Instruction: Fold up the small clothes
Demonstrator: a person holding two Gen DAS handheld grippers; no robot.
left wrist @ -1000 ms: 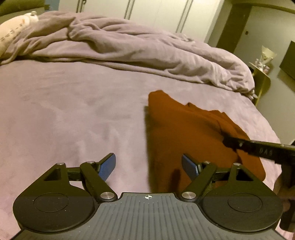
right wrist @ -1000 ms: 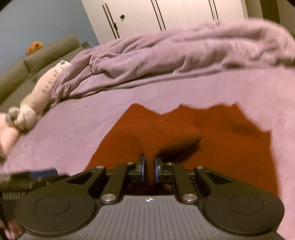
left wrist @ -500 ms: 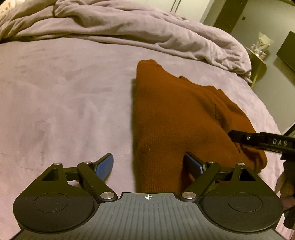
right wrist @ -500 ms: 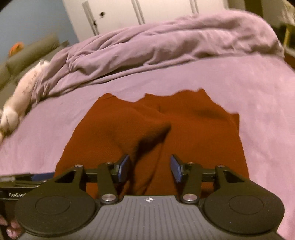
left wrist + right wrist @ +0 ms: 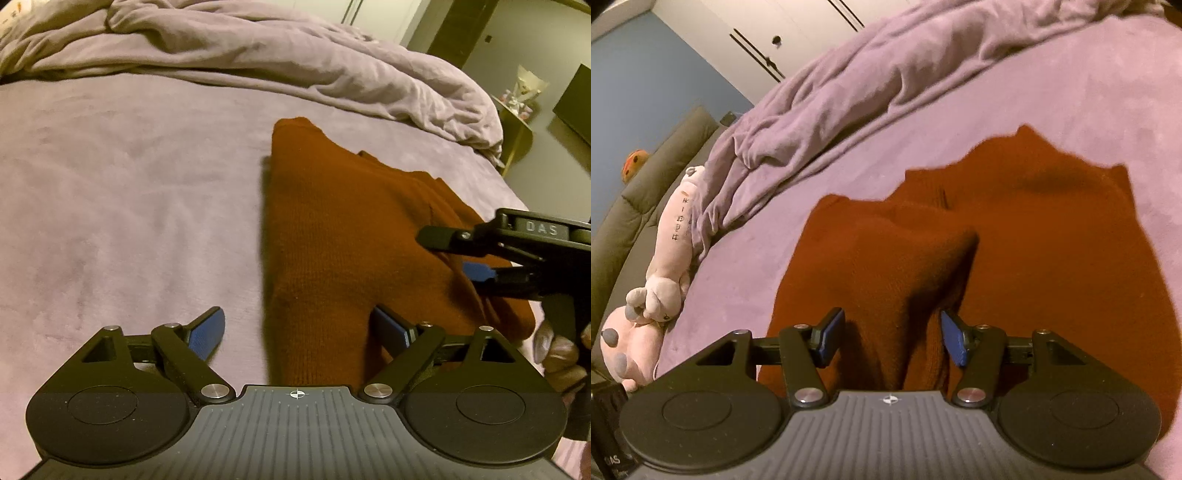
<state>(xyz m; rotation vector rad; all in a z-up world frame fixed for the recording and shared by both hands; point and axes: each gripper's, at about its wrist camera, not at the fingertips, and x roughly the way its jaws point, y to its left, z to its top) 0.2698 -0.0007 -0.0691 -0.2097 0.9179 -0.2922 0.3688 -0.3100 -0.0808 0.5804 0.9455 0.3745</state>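
A rust-brown knit garment [image 5: 343,229] lies partly folded on the lilac bed sheet [image 5: 129,206]. My left gripper [image 5: 297,330] stands open low over the garment's near left edge; that edge runs between its blue pads without touching them. In the right wrist view the same garment [image 5: 1034,251] fills the middle, with a raised fold [image 5: 908,266] lying between the pads of my right gripper [image 5: 892,338]. Its jaws are opening and the pads stand off the cloth. The right gripper [image 5: 458,254] also shows at the right edge of the left wrist view, over the garment's right side.
A crumpled lilac duvet [image 5: 258,62] is heaped along the far side of the bed. A pink plush toy [image 5: 661,280] lies at the bed's left edge beside a grey sofa [image 5: 631,206]. A small gold side table [image 5: 517,122] stands past the right corner. White wardrobe doors [image 5: 783,33] stand behind.
My right gripper let go of the pinched fold, opened and rolled; the fold dropped onto the garment. My left gripper sank a little toward the garment's left edge.
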